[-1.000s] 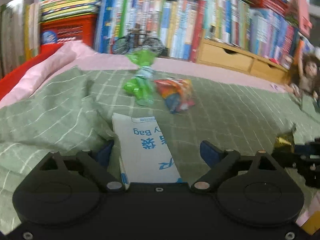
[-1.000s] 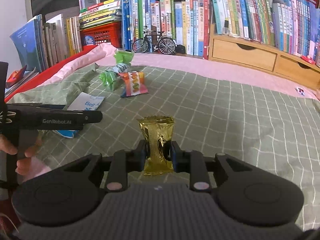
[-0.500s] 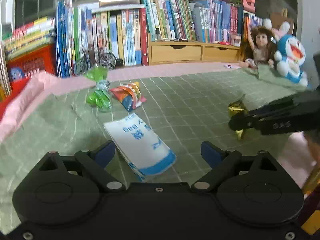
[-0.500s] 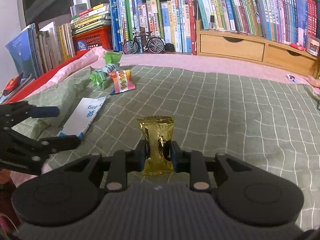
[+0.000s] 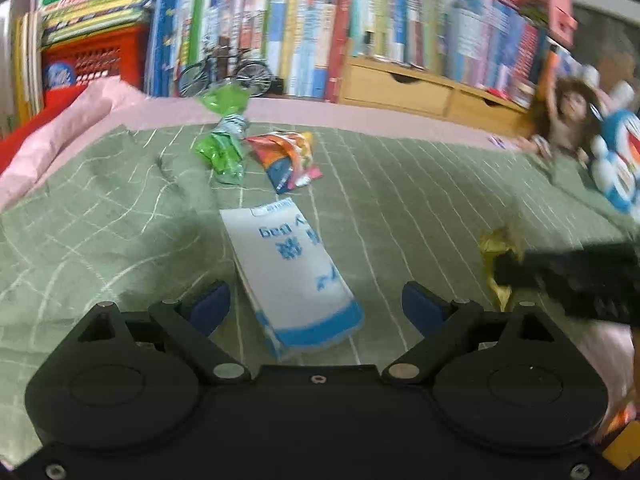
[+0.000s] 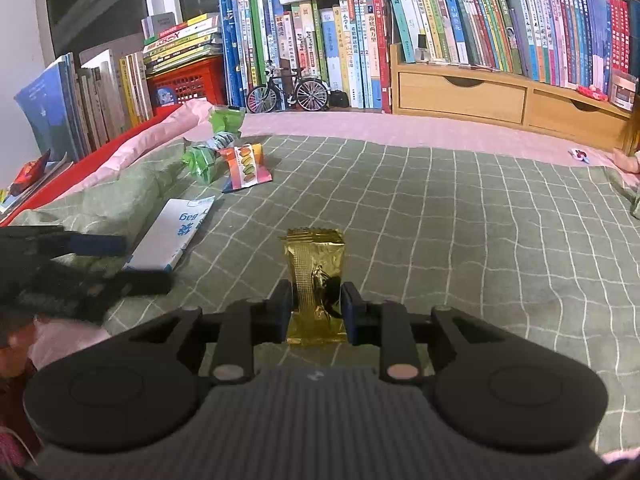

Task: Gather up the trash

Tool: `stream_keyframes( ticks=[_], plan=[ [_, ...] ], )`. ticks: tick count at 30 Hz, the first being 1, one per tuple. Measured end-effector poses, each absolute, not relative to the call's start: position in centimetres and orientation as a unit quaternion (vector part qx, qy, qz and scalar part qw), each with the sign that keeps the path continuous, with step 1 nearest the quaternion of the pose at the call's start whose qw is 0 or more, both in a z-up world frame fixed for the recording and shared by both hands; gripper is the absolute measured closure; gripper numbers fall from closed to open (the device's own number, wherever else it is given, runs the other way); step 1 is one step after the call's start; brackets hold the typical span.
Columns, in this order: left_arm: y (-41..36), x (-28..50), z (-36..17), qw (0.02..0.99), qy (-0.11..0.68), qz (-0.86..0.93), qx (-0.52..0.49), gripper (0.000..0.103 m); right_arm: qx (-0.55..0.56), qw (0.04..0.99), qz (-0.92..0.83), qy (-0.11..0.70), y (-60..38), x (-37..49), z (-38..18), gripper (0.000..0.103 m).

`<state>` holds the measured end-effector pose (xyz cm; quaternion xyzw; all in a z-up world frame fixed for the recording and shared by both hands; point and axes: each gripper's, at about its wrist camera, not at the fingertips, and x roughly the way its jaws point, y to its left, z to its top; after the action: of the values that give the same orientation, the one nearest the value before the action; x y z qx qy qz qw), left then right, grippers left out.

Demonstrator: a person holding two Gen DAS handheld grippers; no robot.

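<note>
While the gold snack wrapper (image 6: 316, 276) is standing upright, clamped in the right gripper (image 6: 316, 306) above the green checked bedspread (image 6: 440, 220), the left gripper (image 5: 316, 306) is hovering spread wide and empty over the white and blue paper bag (image 5: 292, 276). Only the left wrist view is showing the doll (image 5: 568, 116) and blue plush toy (image 5: 618, 160); only the right is showing the window (image 6: 96, 12).

A green checked blanket (image 6: 440, 220) covers the bed. Books (image 6: 340, 40) line the back, above wooden drawers (image 6: 460, 96). A dark window (image 6: 96, 16) sits left.
</note>
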<state>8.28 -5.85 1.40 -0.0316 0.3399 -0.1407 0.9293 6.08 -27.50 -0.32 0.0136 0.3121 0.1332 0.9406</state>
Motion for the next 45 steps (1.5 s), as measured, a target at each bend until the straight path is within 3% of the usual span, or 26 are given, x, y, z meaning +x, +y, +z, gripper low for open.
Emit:
stream_keyframes(
  ticks=[4,8,11,18,19,21,23,45],
  plan=[
    [-7.0,10.4,0.5,0.931,0.346,-0.120,-0.017,0.010,0.013,0.939,0.132,0.316,-27.5,6.0,-0.5,0.066],
    [-9.0,10.6,0.2,0.935,0.333,-0.124,0.021,0.013,0.008,0.939,0.131,0.318,-27.4,6.0,-0.9,0.044],
    [-10.1,9.8,0.1,0.930,0.323,-0.169,0.040,0.027,0.007,0.941,0.124,0.316,-27.5,6.0,-1.0,0.039],
    [-10.8,9.3,0.1,0.933,0.310,-0.172,0.057,0.053,0.027,0.941,0.108,0.320,-27.8,7.8,-1.7,0.039],
    [-10.8,9.1,0.1,0.934,0.308,-0.171,0.057,0.057,0.031,0.939,0.114,0.324,-27.7,8.0,-1.9,0.039],
    [-10.7,8.7,0.5,0.939,0.294,-0.163,0.064,0.067,0.029,0.938,0.120,0.324,-27.4,8.0,-2.0,0.060],
    [-10.5,8.0,0.9,0.943,0.282,-0.160,0.069,0.076,0.025,0.938,0.123,0.324,-27.1,7.8,-2.0,0.070],
    [-9.8,-1.8,2.4,0.933,0.287,-0.207,0.068,0.080,0.064,0.938,0.141,0.310,-27.0,-0.7,-0.6,0.072]
  ],
)
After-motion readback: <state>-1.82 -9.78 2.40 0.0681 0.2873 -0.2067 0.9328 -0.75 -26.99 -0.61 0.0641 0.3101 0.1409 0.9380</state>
